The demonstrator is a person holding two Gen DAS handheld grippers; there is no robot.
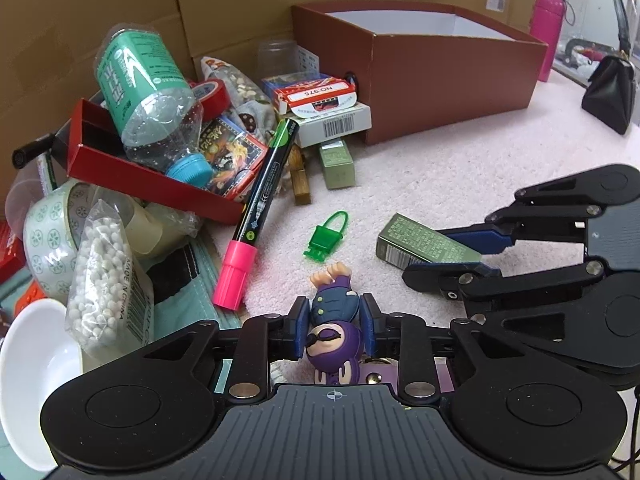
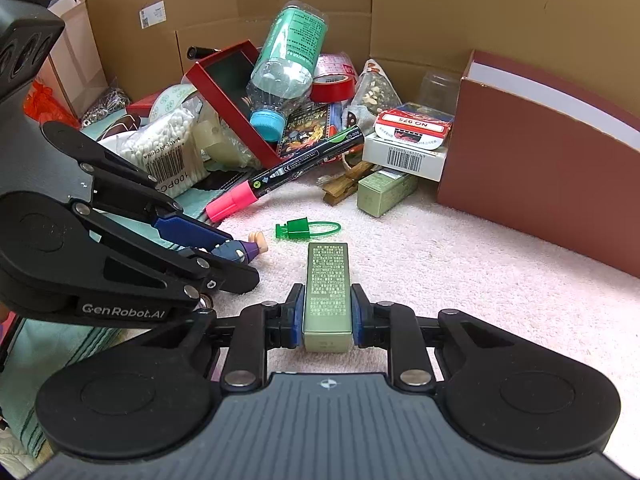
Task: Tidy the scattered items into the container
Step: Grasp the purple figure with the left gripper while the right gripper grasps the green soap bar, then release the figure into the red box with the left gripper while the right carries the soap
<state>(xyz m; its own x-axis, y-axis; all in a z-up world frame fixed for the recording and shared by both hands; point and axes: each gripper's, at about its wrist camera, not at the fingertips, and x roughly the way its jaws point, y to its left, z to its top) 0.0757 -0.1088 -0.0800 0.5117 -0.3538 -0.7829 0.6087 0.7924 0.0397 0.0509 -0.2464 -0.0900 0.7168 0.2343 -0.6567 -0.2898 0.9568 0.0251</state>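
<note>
Each hand-held gripper, the left hand-held gripper (image 1: 335, 330) and the right hand-held gripper (image 2: 327, 316), has a grey ribbed body with a small crosshair mark, two round black discs, black link arms with silver screws, and blue pads (image 2: 297, 316) on black fingers (white lettering "GenRobot.AI" runs along the left one's side).

Cardboard wall (image 2: 460, 8) backs a pale pink carpet (image 2: 480, 264)

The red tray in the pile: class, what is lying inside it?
In the red tray lies a clear bottle, blue cap downward. Its body covers most of the tray floor, so anything beneath stays hidden.
</note>
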